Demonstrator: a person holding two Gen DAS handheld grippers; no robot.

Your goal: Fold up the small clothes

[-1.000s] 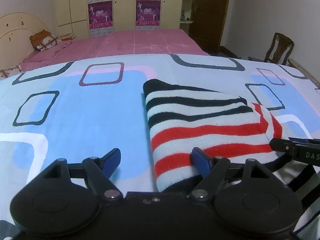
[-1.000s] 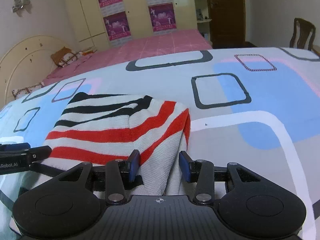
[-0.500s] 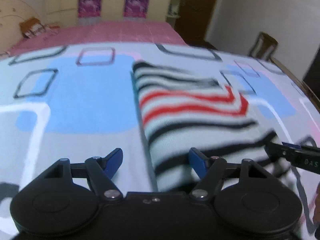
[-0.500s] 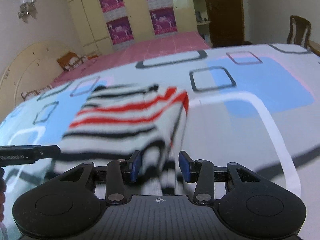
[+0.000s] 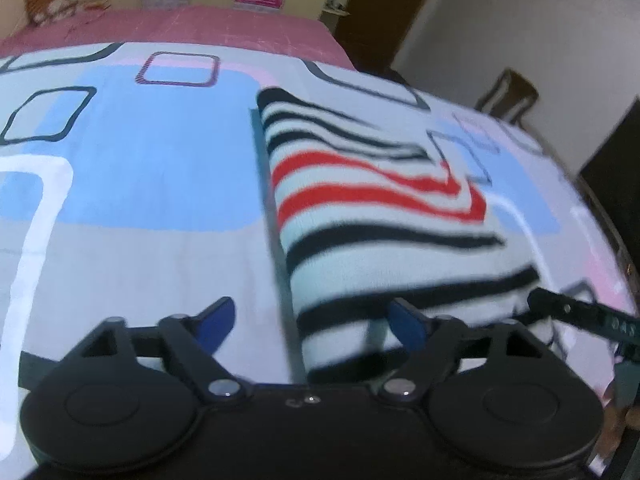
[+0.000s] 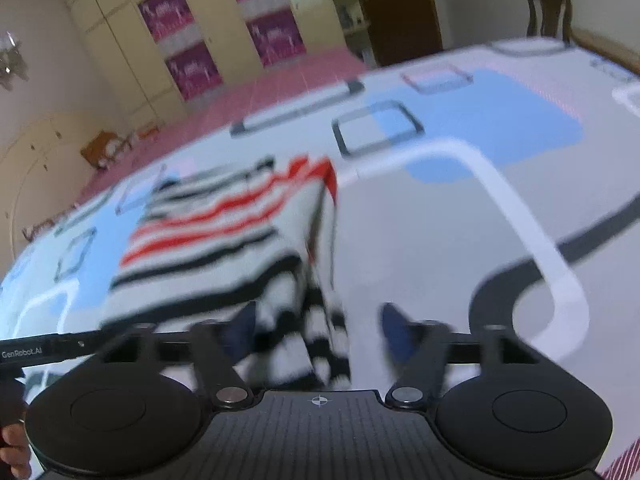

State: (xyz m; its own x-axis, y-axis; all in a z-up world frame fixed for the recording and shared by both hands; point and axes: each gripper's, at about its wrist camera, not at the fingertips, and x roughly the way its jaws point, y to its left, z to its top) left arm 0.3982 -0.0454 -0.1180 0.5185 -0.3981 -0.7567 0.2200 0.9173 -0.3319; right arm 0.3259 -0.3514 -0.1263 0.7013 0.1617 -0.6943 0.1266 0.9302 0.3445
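Note:
A folded knit garment, white with black and red stripes, lies flat on the patterned sheet. My left gripper hovers at its near left corner. Its jaws are opening: the left pad is over bare sheet and the right pad over the fabric, neither pressing. In the right wrist view the garment ends in a loose black-striped corner. My right gripper straddles that corner with its jaws opening, and the right pad stands clear of the cloth. Each view also shows the other tool: the right gripper and the left gripper.
The sheet's right edge falls away close to the garment. Behind are a pink bed, a wooden chair, a wardrobe with posters and a dark door. A hand shows at the lower left.
Both grippers drew back toward the garment's near end, so more black stripes show. The right jaws spread wide off the fold they held. The left jaws widened a little and its view rolled.

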